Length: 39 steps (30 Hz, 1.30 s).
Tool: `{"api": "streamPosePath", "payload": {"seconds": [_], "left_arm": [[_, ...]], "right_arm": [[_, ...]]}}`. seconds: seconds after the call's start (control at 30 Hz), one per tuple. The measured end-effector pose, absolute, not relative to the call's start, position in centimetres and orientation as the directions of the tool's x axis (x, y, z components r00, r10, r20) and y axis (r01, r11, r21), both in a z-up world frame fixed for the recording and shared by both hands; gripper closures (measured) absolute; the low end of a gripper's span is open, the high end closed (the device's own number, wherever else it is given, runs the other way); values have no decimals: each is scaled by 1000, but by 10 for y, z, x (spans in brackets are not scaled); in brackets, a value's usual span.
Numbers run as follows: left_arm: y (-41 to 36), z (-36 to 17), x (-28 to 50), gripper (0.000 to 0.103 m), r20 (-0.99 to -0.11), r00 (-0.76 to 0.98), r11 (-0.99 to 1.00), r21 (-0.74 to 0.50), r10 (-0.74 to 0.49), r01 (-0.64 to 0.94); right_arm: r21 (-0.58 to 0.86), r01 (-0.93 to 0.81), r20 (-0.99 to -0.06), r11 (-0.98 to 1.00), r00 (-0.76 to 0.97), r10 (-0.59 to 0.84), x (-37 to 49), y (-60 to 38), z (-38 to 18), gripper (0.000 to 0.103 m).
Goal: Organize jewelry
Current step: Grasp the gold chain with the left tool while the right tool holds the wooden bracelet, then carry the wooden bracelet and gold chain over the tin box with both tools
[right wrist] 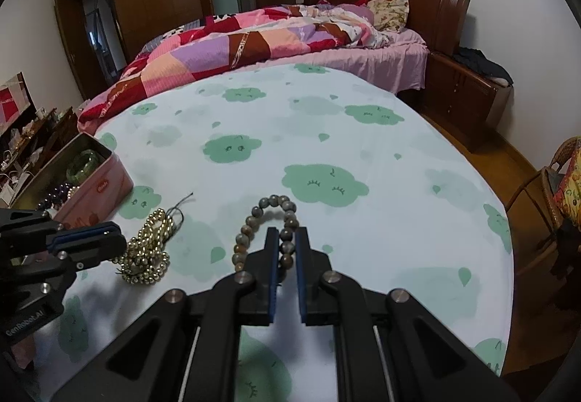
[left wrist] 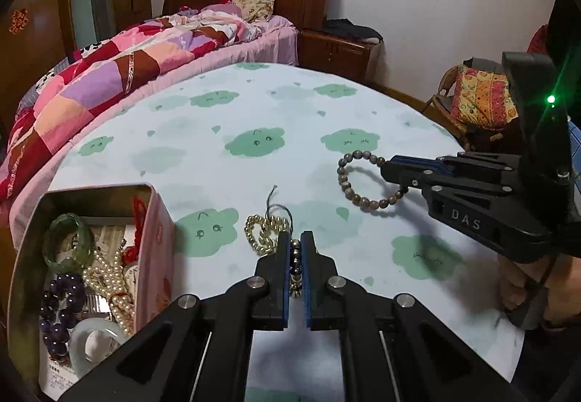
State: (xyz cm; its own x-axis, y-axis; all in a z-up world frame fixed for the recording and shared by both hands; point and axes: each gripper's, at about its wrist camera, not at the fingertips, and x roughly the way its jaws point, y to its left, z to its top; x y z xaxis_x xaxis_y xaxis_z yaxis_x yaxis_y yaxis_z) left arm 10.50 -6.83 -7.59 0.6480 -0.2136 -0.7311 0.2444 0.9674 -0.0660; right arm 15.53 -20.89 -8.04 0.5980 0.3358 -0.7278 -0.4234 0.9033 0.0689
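The grey-brown bead bracelet (right wrist: 268, 231) is being held by the right hand-held gripper (right wrist: 287, 249), whose fingers are closed on a few beads of one side, while the rest of the loop is hanging free in front of them. From the left wrist view the loop seems to be raised a little above the counter (left wrist: 254, 104), to the right of the pink tin box (left wrist: 152, 246), but whether its far end is touching the cloth cannot be told. The beads are looking round, smooth and mottled, so they are judged to be hard and rather slippery, on a cord that is probably elastic; the bracelet is likely light and floppy, and it is best taken across the strand, as it is being done now.

The gold bead string (left wrist: 263, 233) is being gripped by the left hand-held gripper (left wrist: 296, 256), which is closed on a part with darker beads. It is lying in a loose heap just right of the box, with a thin dark thread (left wrist: 273, 197) sticking out. It is judged to be limp and easy to tangle. The box is standing open and is already holding a green bangle (left wrist: 67, 242), pearls (left wrist: 109, 278) and purple beads (left wrist: 60, 307).
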Motion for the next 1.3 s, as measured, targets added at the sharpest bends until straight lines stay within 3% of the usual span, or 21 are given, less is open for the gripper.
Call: {"api": "streamPosePath", "payload": {"seconds": [0.53,0.8,1.3], "left_arm": [[-49,-14,77,99,-633,735,966,-91,-244,243],[-26,19,57,99,-567,790,971,-87,-232,222],[39,57,29,99,-473,870,990,-97,-138,105]], "right_arm": [[195,-422,-687,885,586,431,147,-227,-69,92],[245,-467,-616,850,602,509,126,-218,-35,92],[272,-606,-513,748,566,645,95,-160,11,92]]}}
